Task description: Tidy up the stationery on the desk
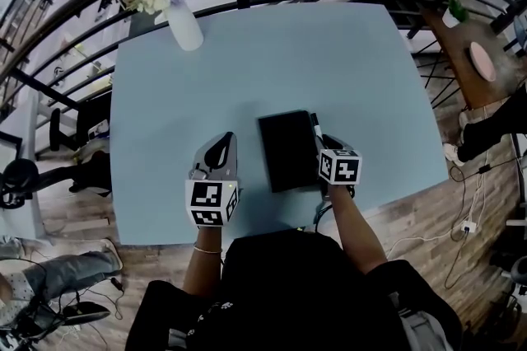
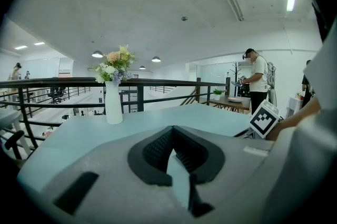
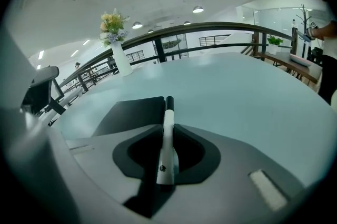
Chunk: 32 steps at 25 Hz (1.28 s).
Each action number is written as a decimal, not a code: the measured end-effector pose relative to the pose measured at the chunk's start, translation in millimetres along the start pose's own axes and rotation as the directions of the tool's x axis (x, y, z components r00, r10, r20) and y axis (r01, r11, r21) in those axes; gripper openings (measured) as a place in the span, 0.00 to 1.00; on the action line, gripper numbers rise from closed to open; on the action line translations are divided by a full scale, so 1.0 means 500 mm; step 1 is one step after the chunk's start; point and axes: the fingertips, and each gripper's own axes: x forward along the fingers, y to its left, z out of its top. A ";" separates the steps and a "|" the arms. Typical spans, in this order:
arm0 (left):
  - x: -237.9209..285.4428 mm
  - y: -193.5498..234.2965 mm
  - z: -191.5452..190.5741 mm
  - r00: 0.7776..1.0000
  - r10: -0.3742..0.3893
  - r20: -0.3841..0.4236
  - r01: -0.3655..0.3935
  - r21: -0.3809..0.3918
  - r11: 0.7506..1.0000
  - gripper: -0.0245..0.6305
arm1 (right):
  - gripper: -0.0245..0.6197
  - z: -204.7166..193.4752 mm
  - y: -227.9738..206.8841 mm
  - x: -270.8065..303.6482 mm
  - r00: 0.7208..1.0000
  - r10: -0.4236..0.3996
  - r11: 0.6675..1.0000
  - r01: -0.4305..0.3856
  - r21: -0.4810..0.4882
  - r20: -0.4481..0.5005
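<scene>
We find the left gripper (image 1: 220, 148) low over the near part of the light blue table (image 1: 346, 53), left of a black notebook (image 1: 288, 150). Its jaws are pressed together with nothing between them. The right gripper (image 1: 324, 145) stands at the notebook's right side, its jaws pinching a white marker (image 3: 167, 133) with a black cap. The marker points away from the person, and its capped end reaches the notebook's right edge. We cannot tell whether it touches the notebook or the table. A white vase (image 1: 184, 26) of flowers stands well apart at the far left corner.
</scene>
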 end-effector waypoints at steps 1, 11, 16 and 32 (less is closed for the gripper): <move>-0.001 0.001 0.000 1.000 0.001 0.000 -0.001 -0.001 1.000 0.03 | 0.16 0.000 0.000 0.000 1.000 0.005 1.000 -0.005 0.002 0.001; -0.017 0.006 -0.005 1.000 0.008 0.000 -0.008 -0.009 1.000 0.03 | 0.18 -0.002 0.001 -0.001 1.000 0.018 1.000 -0.018 0.000 0.005; -0.030 0.014 -0.007 1.000 0.015 0.001 -0.015 -0.008 1.000 0.03 | 0.18 -0.003 0.000 -0.003 1.000 0.015 1.000 -0.015 0.004 0.014; -0.057 0.041 0.006 1.000 0.003 0.028 -0.003 -0.005 1.000 0.03 | 0.05 0.087 0.019 -0.081 0.965 -0.023 1.000 0.021 0.011 0.261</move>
